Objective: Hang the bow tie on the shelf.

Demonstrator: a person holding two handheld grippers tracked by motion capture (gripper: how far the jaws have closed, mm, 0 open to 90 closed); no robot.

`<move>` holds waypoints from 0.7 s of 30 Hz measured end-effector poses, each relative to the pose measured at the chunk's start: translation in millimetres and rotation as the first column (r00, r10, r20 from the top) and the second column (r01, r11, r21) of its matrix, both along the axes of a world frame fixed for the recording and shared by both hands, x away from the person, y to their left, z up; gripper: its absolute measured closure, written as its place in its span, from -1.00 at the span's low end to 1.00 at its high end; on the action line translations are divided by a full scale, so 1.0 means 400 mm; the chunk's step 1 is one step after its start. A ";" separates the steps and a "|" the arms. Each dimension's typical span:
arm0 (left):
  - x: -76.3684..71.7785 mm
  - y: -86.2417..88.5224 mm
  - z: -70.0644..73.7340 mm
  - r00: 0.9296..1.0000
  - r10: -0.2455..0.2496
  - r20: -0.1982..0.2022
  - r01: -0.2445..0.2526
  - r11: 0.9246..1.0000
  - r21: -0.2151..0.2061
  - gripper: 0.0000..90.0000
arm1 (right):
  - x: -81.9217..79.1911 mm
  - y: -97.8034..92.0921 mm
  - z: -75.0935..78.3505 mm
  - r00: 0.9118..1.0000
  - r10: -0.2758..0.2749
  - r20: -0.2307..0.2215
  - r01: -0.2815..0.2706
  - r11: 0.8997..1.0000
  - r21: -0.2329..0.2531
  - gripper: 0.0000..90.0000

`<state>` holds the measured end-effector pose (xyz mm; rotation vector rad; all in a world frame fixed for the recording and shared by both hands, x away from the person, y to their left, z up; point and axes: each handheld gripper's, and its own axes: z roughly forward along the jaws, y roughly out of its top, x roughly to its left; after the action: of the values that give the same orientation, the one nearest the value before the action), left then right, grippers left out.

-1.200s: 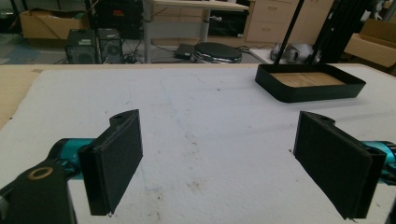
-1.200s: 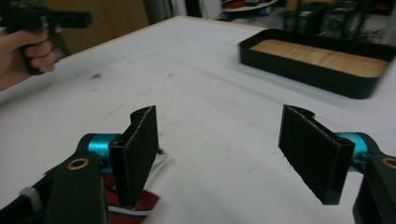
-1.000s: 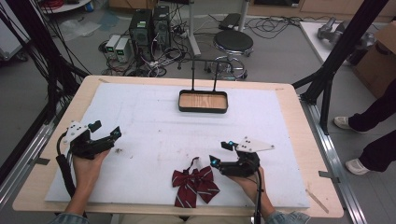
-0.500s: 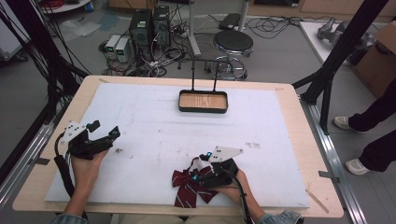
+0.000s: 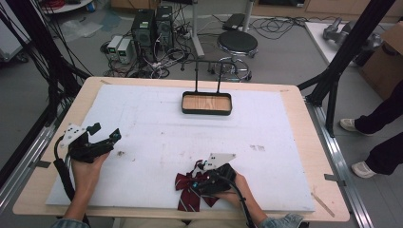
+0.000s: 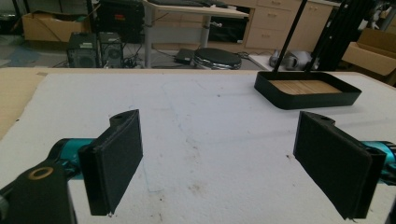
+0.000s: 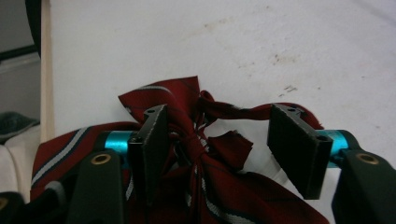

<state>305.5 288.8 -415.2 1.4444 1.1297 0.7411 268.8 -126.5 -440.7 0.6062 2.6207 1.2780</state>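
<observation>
A dark red striped bow tie point(image 5: 186, 190) lies on the white mat near the table's front edge. My right gripper point(image 5: 199, 183) is down over it, open, its jaws standing either side of the knot point(image 7: 194, 144) without closing on it. The bow's loops and tails spread beneath and beyond the jaws. My left gripper point(image 5: 105, 137) rests open at the left of the mat, held in a hand, with nothing between its pads point(image 6: 116, 163).
A black tray with a wooden floor point(image 5: 207, 103) and an upright wire handle stands at the back middle of the mat point(image 5: 190, 137). The tray point(image 6: 308, 88) lies ahead and right of the left gripper. A stool and computers stand beyond the table.
My right gripper has moved left and forward from the right of the mat onto the bow tie, its jaws now straddling the knot. The left gripper has hardly moved.
</observation>
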 end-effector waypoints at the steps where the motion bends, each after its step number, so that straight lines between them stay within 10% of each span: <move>1: 0.000 0.000 0.000 1.000 0.000 -0.001 0.000 1.000 0.000 -0.64 | 0.000 0.002 -0.002 1.000 0.007 0.000 -0.007 1.000 -0.007 -0.09; 17: -0.001 0.001 0.003 1.000 -0.001 0.004 0.001 1.000 -0.007 -0.64 | 0.001 0.005 -0.018 0.999 0.030 -0.034 -0.031 0.999 -0.043 0.63; 21: -0.003 0.000 0.005 1.000 -0.003 0.006 0.003 1.000 -0.008 -0.64 | -0.009 0.007 -0.016 0.999 0.024 0.039 -0.021 0.997 -0.071 0.67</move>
<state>304.4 289.0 -413.1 1.4354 1.1248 0.7377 265.1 -123.8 -447.1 0.5362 2.6352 1.1850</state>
